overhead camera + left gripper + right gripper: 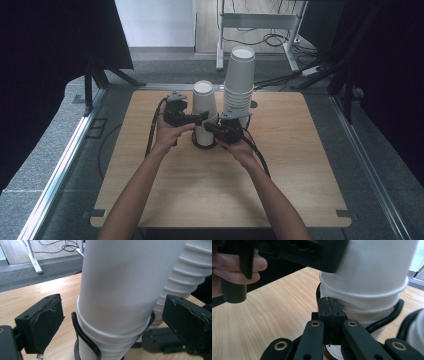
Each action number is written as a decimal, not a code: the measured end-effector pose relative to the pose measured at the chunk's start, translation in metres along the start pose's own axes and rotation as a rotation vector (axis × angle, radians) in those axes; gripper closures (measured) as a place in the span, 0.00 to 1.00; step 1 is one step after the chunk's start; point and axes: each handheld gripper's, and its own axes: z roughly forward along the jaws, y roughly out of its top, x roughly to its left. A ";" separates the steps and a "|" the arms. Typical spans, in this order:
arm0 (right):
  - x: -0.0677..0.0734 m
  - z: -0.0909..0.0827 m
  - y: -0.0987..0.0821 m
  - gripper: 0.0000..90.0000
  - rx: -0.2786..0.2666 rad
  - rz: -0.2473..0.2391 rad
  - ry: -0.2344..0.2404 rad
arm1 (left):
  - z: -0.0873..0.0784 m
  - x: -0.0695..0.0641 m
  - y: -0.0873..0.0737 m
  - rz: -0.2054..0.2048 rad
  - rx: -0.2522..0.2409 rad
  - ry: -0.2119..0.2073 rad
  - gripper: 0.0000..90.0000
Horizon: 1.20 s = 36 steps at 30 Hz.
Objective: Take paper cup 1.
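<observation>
Hands holding two black two-jaw grippers are seen from the high view meeting at the middle of a light wooden table (165,195), where a short stack of white paper cups (204,107) stands upside down in a black wire ring holder (204,145); a taller stack of white paper cups (239,82) stands just beside it, to its right and slightly farther back. The left gripper (200,119) is placed at the short stack's side, and the right gripper (212,129) is set low at its base. From the left gripper view, the short stack (117,290) is seen between two widely spread jaws, neither pad touching the cup wall, with the ring holder (86,338) curving round the rims and the ribbed taller stack (190,272) behind. From the right gripper view, the jaws of the right gripper (329,312) are pressed together, their tips against the lower rims; whether a rim is pinched cannot be told. The step seems to be freeing the top cup: it would be done best if the lower cups were held steady while the spread jaws were closed gently and lifted straight, so the thin wall is not crushed.
</observation>
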 end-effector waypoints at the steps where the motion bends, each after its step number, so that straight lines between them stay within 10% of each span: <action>1: 0.000 0.001 0.000 1.00 0.003 -0.003 0.000 | 0.001 0.000 0.001 0.007 0.002 0.003 0.04; 36: -0.005 0.005 -0.001 1.00 0.001 0.025 0.013 | 0.040 -0.004 -0.003 0.016 -0.048 0.019 0.07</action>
